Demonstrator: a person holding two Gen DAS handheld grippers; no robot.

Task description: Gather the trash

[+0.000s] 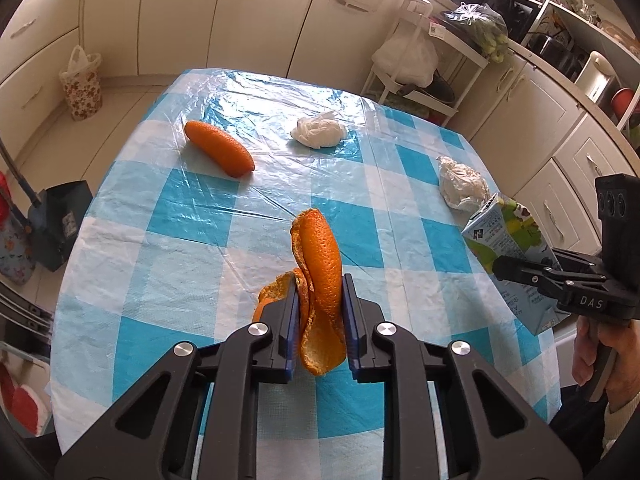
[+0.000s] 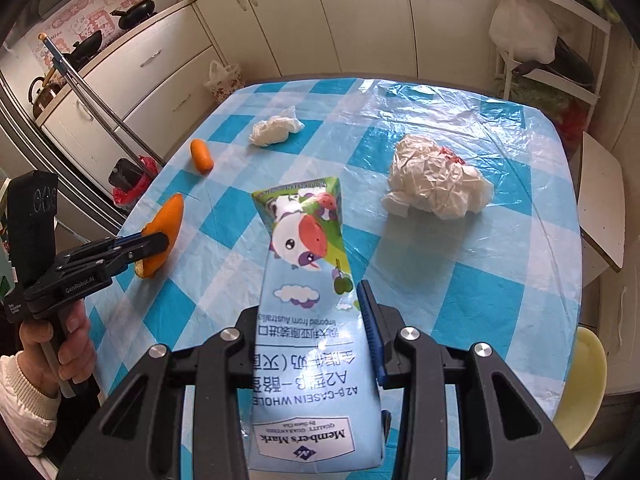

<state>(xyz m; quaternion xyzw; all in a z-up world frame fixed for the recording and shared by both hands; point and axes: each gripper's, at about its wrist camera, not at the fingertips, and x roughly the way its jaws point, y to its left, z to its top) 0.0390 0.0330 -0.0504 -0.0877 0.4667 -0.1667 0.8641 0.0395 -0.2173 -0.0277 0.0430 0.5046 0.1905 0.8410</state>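
1. The left gripper (image 1: 319,312) has its jaws clamped on a curled strip of orange peel (image 1: 320,280). The peel stands upright between the blue pads, its tip rising above them and its lower end hanging below, clear of the tabletop (image 1: 160,272).
2. The right gripper (image 2: 310,344) has its jaws pressed against the sides of a light blue milk carton (image 2: 308,320). The carton points away from the camera, with its crumpled top end forward and its cartoon cow print facing up. It is lifted above the checked cloth.
3. In the left wrist view the same carton shows at the right edge of the tabletop, held by the other tool, with the person's right hand (image 1: 596,360) on the handle. In the right wrist view the person's left hand (image 2: 60,344) grips the handle at the left edge, and the peel sticks out of those jaws.
4. Farther out on the blue and white checked tabletop, a crumpled plastic bag (image 2: 436,184) with a red spot lies to the right of the carton's tip, well apart from it.
5. A second piece of orange peel (image 1: 219,154) lies loose on the left half of the cloth, beyond the held strip.
6. A wad of white tissue (image 1: 319,133) sits near the far edge, to the right of the loose peel and apart from it.
7. Past the tabletop, on the floor by the cabinets, stands a floral bin (image 1: 82,84) lined with a white bag.
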